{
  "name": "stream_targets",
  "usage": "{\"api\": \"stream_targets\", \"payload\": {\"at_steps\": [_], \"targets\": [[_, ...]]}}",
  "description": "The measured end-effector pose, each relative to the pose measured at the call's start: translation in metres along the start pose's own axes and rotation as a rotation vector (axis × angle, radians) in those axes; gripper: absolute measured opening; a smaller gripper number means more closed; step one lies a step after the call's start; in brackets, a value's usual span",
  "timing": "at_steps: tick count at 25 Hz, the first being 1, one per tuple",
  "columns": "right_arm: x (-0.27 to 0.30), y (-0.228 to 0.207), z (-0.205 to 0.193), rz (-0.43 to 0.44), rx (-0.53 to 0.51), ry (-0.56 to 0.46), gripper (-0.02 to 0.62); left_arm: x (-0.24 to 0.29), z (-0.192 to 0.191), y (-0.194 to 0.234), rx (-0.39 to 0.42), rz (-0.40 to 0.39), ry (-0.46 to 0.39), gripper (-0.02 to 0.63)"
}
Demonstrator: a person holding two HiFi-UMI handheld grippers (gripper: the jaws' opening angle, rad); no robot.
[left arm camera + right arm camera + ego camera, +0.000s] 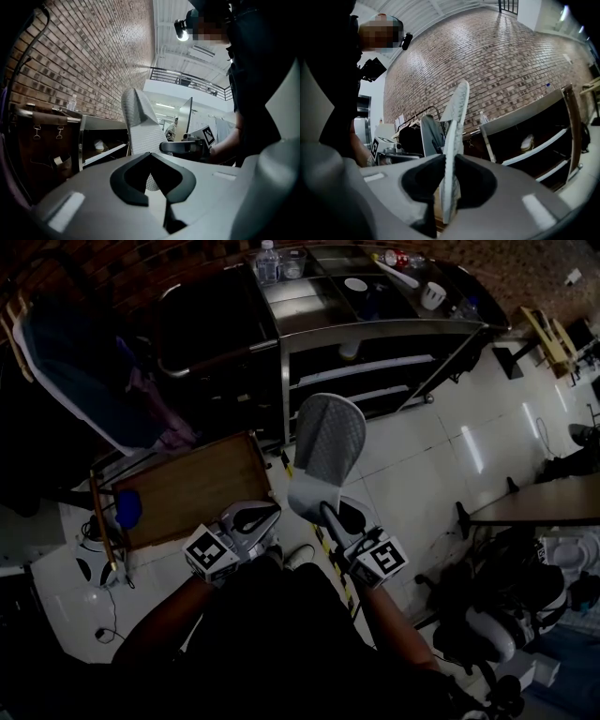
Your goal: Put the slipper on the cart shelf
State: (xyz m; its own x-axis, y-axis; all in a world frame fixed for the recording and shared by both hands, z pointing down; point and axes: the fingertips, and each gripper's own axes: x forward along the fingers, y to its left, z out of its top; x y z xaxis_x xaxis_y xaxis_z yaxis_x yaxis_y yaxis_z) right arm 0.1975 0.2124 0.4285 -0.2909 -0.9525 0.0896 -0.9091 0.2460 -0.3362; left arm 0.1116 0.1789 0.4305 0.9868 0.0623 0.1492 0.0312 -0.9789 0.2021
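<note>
The right hand-held gripper (450, 164) was clamped on the heel end of the grey mesh slipper (328, 442). The sole stood on its edge between the jaws, and the long toe part reached out free toward the cart (375, 329). I judged this the weak point: only a narrow strip was pinched, so the slipper could swing or slide out if the toe knocked against something. The left hand-held gripper (151, 157) was beside it, its jaws closed together with nothing in them, and it gave no support.

The cart stood apart from the slipper, across a piece of tiled floor. Its shelf (366, 368) had a steel rim and slanted posts in front, where the toe could catch. A pale thing (349, 351) already lay on it and could be pushed aside. A wooden crate (192, 488) stood just left of the cart, and a bottle (267, 261) stood on the cart's top.
</note>
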Motion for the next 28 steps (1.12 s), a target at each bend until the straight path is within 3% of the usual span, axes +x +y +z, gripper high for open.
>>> {"api": "stream_targets", "payload": {"at_steps": [16, 22, 28], "targets": [[0.072, -0.05, 0.008, -0.091, 0.009, 0.059, 0.067, 0.029, 0.015, 0.089, 0.022, -0.08, -0.029, 0.003], [0.075, -0.081, -0.012, -0.061, 0.052, 0.115, 0.067, 0.052, 0.004, 0.095, 0.055, -0.083, -0.014, 0.002], [0.081, -0.137, -0.039, 0.044, 0.171, 0.172, 0.067, 0.092, 0.004, 0.111, 0.028, -0.001, 0.001, 0.002]]}}
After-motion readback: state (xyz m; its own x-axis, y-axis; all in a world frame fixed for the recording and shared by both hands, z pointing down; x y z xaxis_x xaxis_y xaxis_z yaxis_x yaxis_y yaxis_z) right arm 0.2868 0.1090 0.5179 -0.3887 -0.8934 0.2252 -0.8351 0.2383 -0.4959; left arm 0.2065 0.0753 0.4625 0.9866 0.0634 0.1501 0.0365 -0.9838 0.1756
